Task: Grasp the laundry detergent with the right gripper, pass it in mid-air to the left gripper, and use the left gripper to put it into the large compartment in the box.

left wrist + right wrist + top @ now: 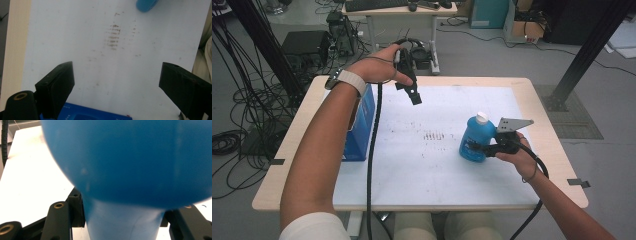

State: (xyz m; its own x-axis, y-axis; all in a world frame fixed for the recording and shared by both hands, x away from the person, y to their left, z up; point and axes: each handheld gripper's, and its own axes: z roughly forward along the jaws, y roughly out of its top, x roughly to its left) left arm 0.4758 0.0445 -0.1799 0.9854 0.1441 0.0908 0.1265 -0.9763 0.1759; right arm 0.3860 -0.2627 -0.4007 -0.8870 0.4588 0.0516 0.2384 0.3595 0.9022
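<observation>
A blue bottle (pixel 476 137) with a white cap stands upright on the right half of the white mat (pixel 412 170). My right gripper (pixel 477 148) comes in from the right and is shut on its lower body. In the right gripper view the bottle (pixel 130 157) sits between the black jaws of that gripper (pixel 122 220). My left gripper (pixel 414 97) hangs in the air over the back of the table, pointing down. It (pixel 116 85) is open with nothing between the jaws. The bottle's base (pixel 146 5) shows at the top of the left gripper view.
A blue box (pixel 362 120) stands on the mat's left edge, under my left forearm; its top (pixel 100 116) shows below the left jaws. Brown smudges (pixel 434 135) mark the mat's middle. Cables, a desk and black frame posts surround the table.
</observation>
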